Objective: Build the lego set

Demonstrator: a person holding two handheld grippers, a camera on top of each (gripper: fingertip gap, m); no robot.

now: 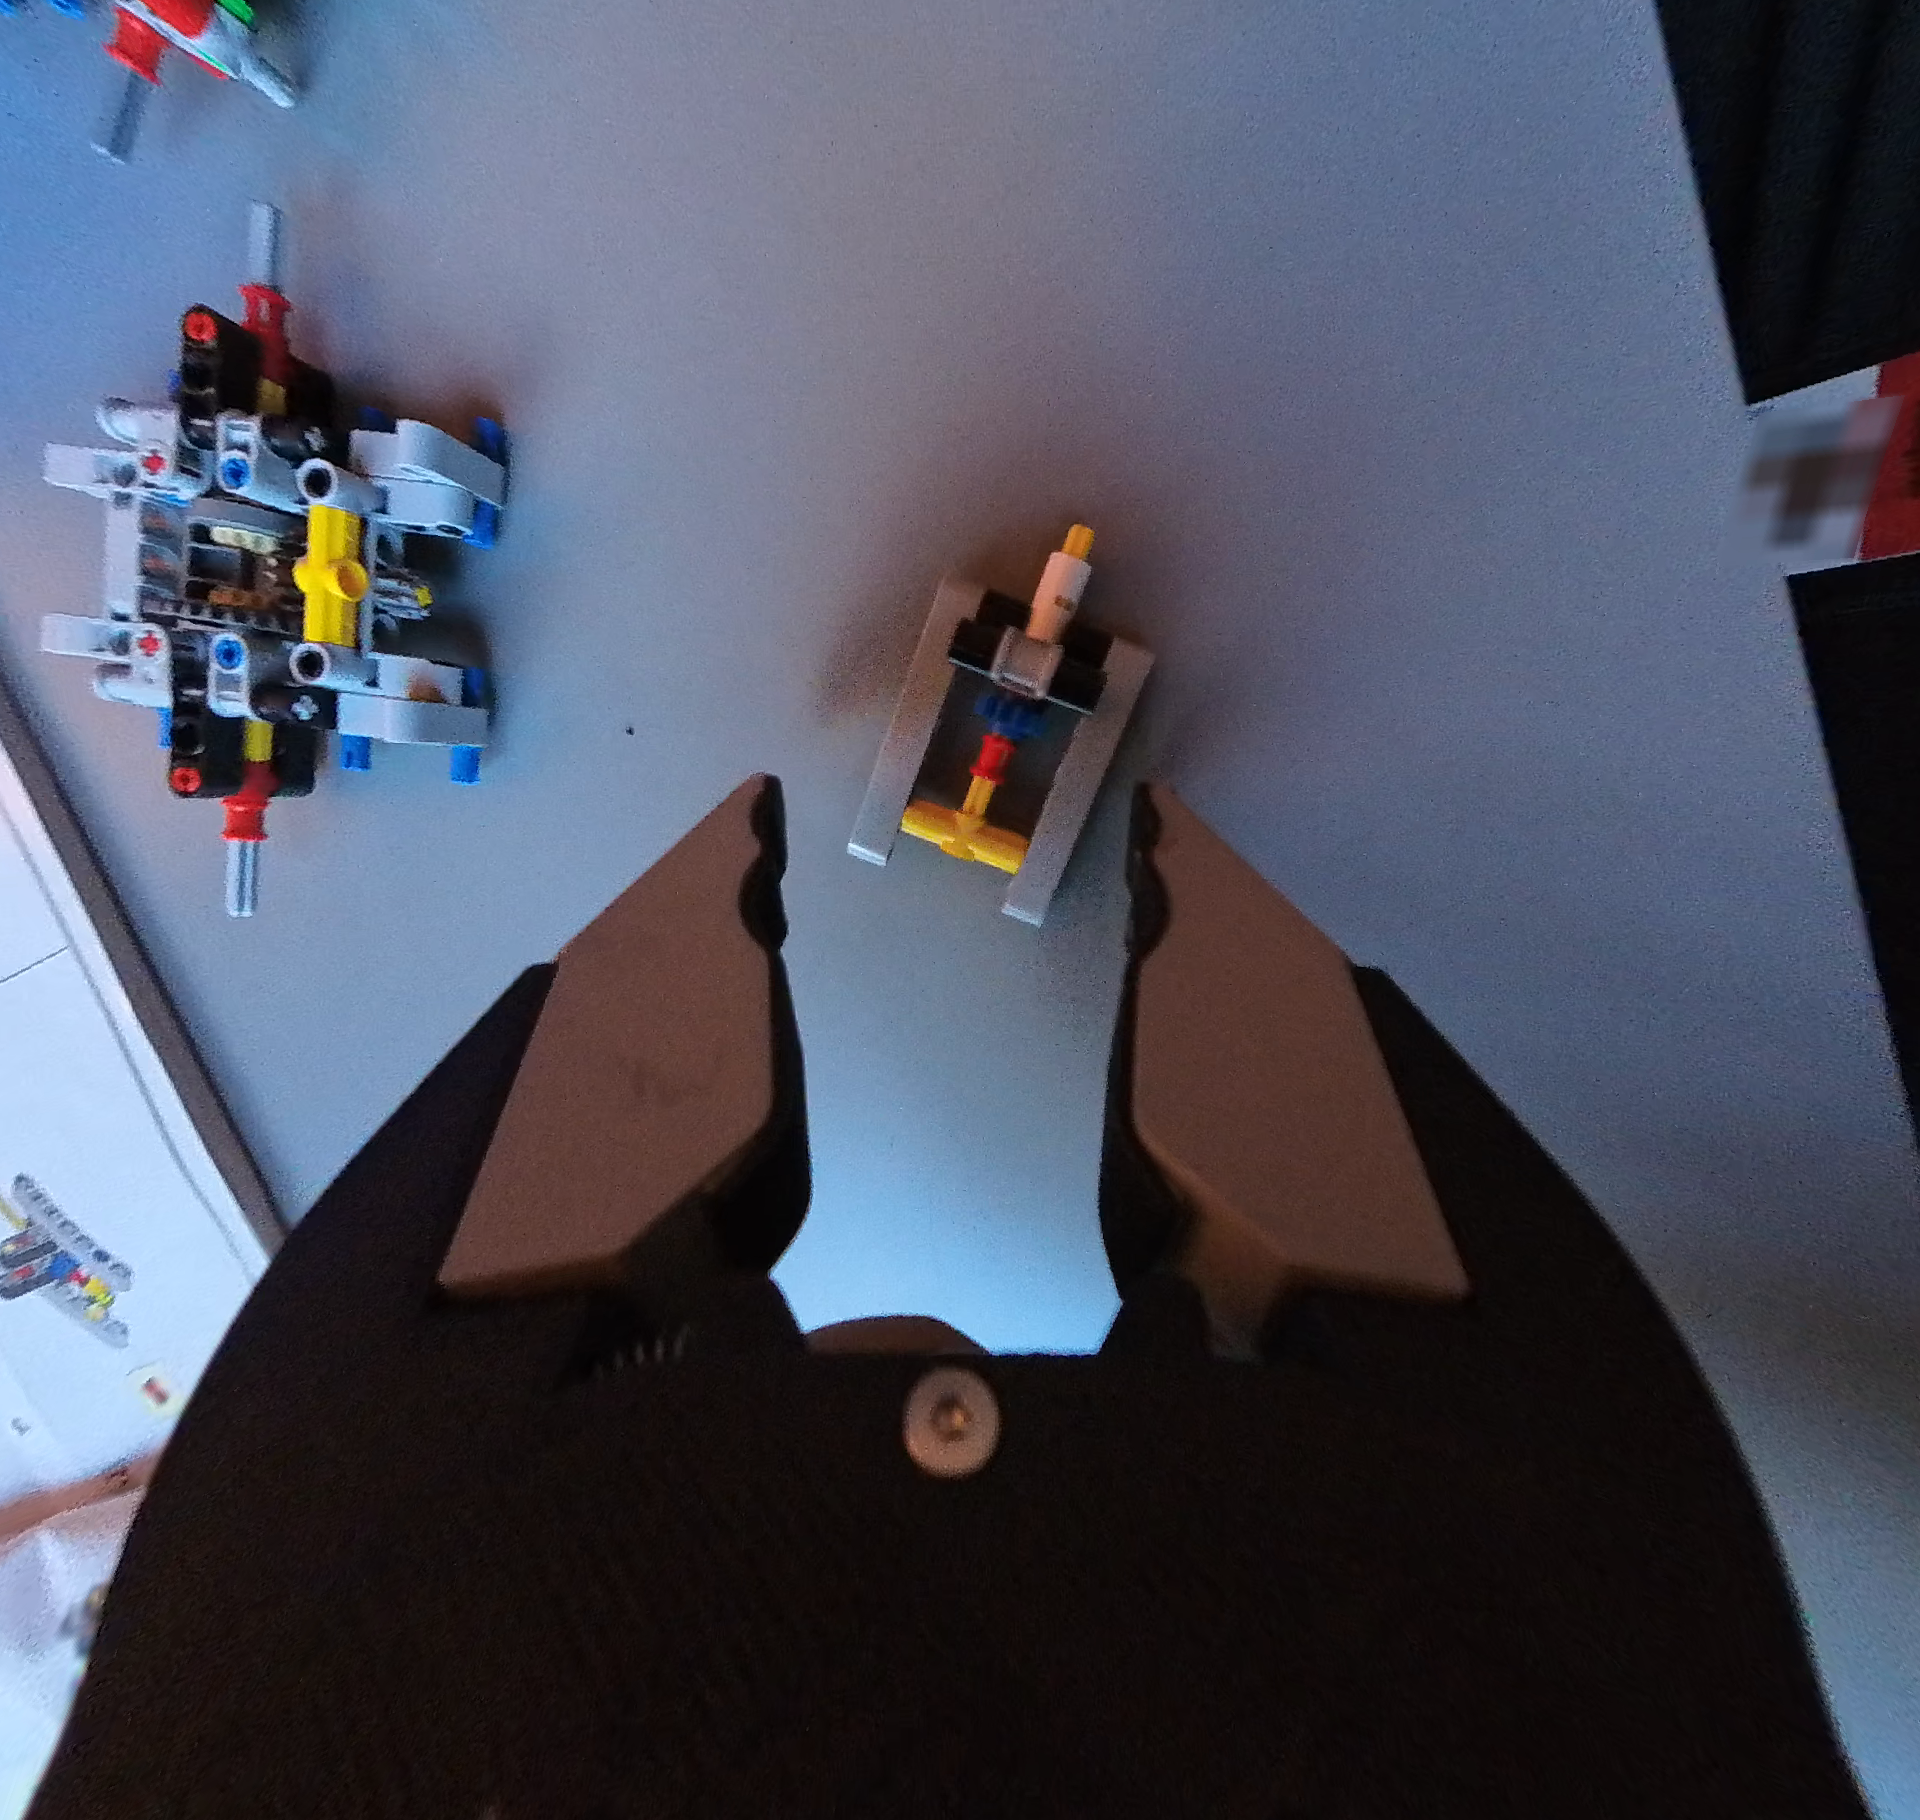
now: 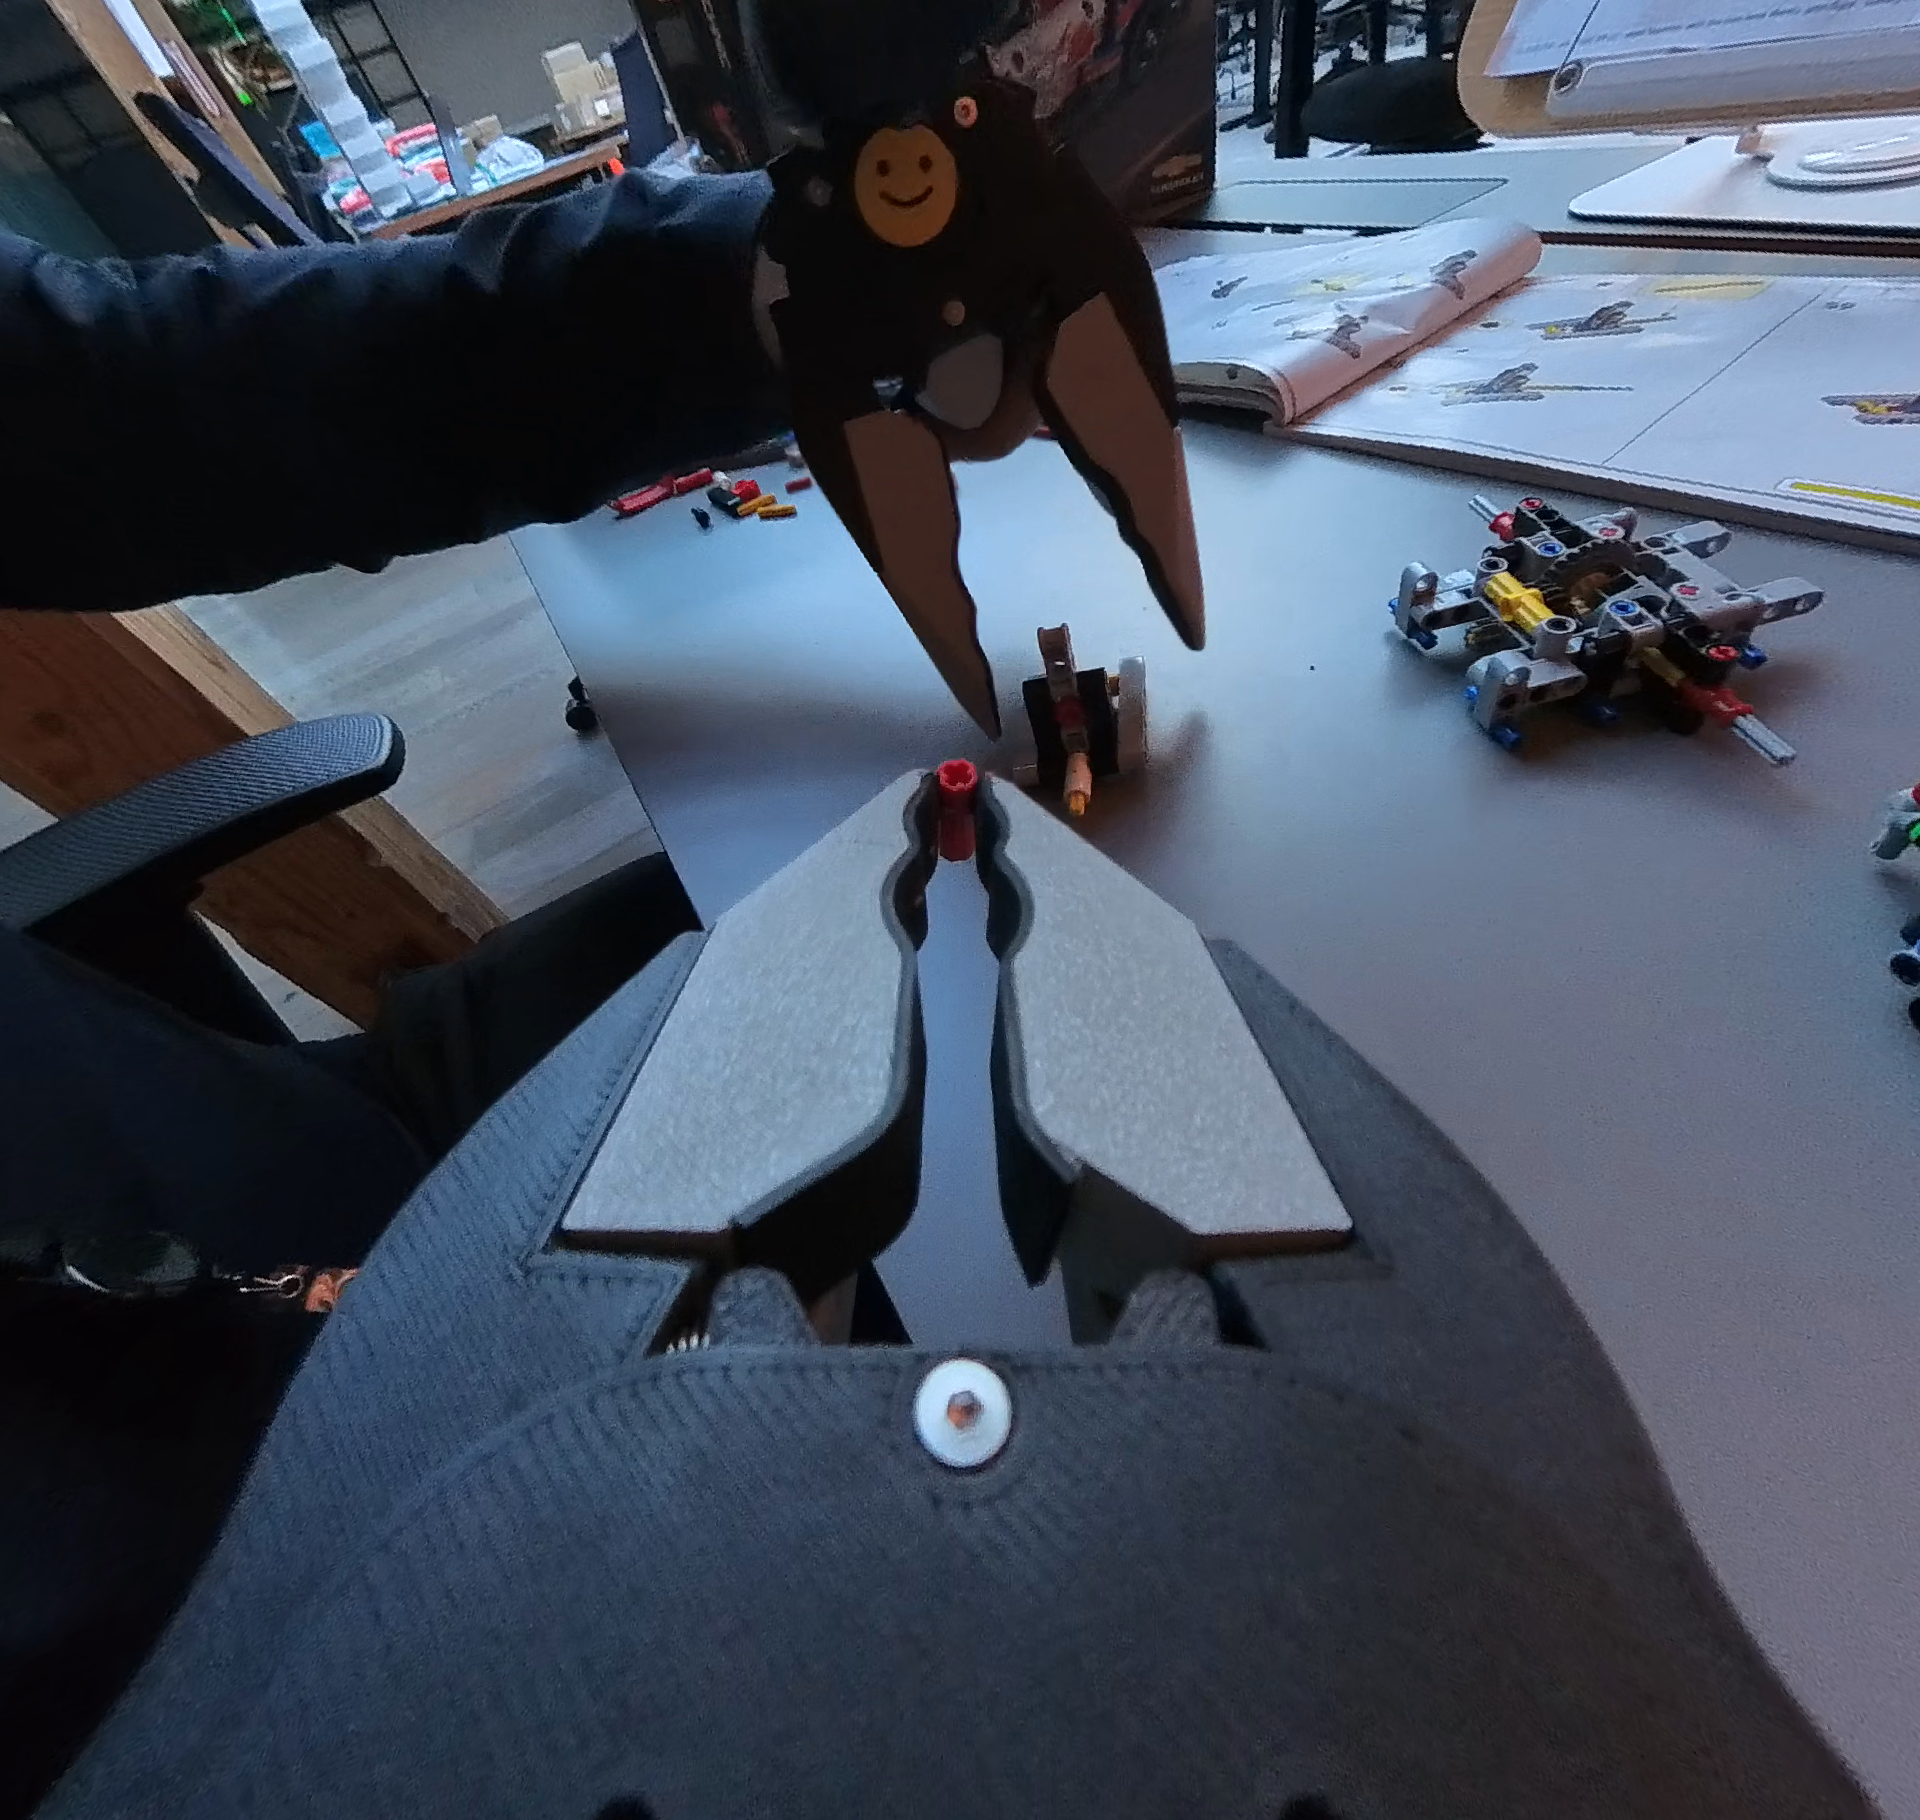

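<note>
A small brick assembly (image 1: 1003, 731) lies on the grey table (image 1: 1039, 264): two grey beams, a black cross piece, a blue gear, a red bush and a yellow axle. My left gripper (image 1: 956, 825) is open and empty, hovering just above it, apart from it. The right wrist view shows that gripper (image 2: 1091, 690) open above the same assembly (image 2: 1086, 721). My right gripper (image 2: 954, 809) is shut on a small red bush (image 2: 954, 814), pinched at the fingertips, just in front of the assembly.
A larger grey, black and yellow brick chassis (image 1: 270, 575) sits to the left, also in the right wrist view (image 2: 1600, 622). An open instruction booklet (image 2: 1558, 368) lies behind it. Loose small parts (image 2: 717, 497) lie at the far table edge. An office chair armrest (image 2: 208, 804) is at the left. About 12 cm separates my left fingertips from my right.
</note>
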